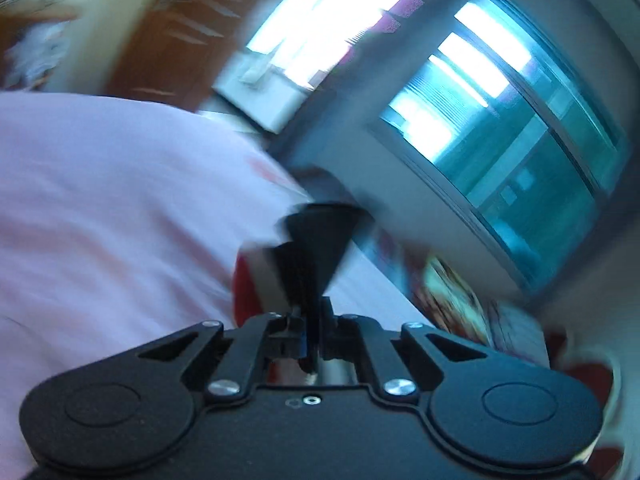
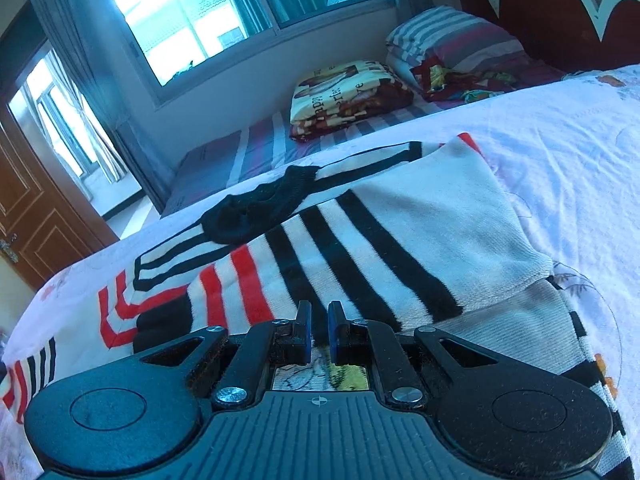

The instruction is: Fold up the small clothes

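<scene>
Right wrist view showed me my right gripper (image 2: 319,334) with its two fingers close together, a narrow gap left between the blue pads (image 2: 334,338) and nothing caught in it, so I read it as released, though only barely parted. It hung low, just above the striped sweater (image 2: 360,240), which lay spread on the white bedsheet (image 2: 568,152), its black and red bands running away from me. A black sock (image 2: 260,208) rested on the far part of the sweater. Beyond it I saw a folded printed blanket (image 2: 348,96), a striped pillow (image 2: 452,36) against the red headboard (image 2: 552,12), a window (image 2: 192,12) and a brown door (image 2: 24,216). In the left wrist view everything was smeared by motion; my left gripper (image 1: 314,248) had its fingers pressed together on what looked like a red and white edge of cloth (image 1: 250,280), but I could not tell for sure that it held it. The sheet (image 1: 100,200) filled the left side there.
</scene>
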`<action>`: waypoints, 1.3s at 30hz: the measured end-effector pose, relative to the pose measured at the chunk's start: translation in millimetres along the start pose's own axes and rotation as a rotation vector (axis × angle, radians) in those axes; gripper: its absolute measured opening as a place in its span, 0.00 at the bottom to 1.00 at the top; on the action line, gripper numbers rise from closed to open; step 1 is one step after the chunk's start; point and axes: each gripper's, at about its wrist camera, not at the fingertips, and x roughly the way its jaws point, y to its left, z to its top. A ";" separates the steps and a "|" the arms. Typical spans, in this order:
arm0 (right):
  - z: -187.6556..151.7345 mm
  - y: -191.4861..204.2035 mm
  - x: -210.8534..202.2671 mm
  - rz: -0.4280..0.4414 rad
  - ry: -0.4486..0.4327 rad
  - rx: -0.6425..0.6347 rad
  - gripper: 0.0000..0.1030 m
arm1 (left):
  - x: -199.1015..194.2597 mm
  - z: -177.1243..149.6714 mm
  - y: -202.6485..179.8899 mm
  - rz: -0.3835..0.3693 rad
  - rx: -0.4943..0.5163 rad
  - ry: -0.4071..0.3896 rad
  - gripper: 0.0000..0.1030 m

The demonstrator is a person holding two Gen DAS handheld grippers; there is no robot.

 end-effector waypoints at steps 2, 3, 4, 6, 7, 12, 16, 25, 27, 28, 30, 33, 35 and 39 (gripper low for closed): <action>1.0 -6.7 1.0 0.009 0.002 0.017 0.08 | 8.5 -19.5 -39.5 -0.052 0.079 0.035 0.04; 2.1 -9.8 1.3 0.014 0.003 0.022 0.08 | 12.5 -30.6 -57.5 -0.071 0.111 0.050 0.04; 4.0 -12.9 1.2 0.020 0.002 0.025 0.08 | 18.0 -39.4 -72.7 -0.091 0.134 0.061 0.04; 7.9 -19.8 -0.3 0.035 -0.001 0.031 0.08 | 26.0 -56.9 -103.9 -0.125 0.168 0.086 0.04; 10.5 -23.4 -1.4 0.042 -0.005 0.035 0.08 | 32.9 -61.4 -115.8 -0.138 0.184 0.095 0.04; 22.3 -43.9 -8.2 0.081 -0.017 0.061 0.08 | 53.8 -99.1 -179.3 -0.197 0.304 0.170 0.04; 30.3 -60.2 -12.4 0.098 -0.016 0.073 0.08 | 65.6 -139.0 -220.9 -0.217 0.409 0.236 0.04; 39.2 -101.8 -17.9 0.095 -0.015 0.136 0.08 | 83.6 -213.7 -277.6 -0.198 0.632 0.341 0.04; 39.7 -107.5 -17.2 0.103 -0.008 0.158 0.08 | 86.6 -231.5 -286.4 -0.189 0.670 0.388 0.07; 39.8 -109.3 -16.7 0.117 -0.004 0.171 0.08 | 83.7 -236.2 -287.3 -0.192 0.699 0.369 0.11; 39.7 -108.6 -14.6 0.146 0.008 0.198 0.08 | 81.8 -243.1 -294.1 -0.205 0.763 0.345 0.27; 38.9 -97.4 -11.4 0.121 0.011 0.207 0.73 | 65.5 -245.7 -298.6 -0.229 0.833 0.344 0.56; 37.4 -89.9 -13.3 0.163 -0.028 0.226 0.80 | 42.8 -241.3 -291.8 -0.199 0.889 0.259 0.71; 38.1 -68.3 -1.8 0.271 0.029 0.228 0.73 | -1.9 -207.9 -242.6 -0.173 0.825 0.181 0.70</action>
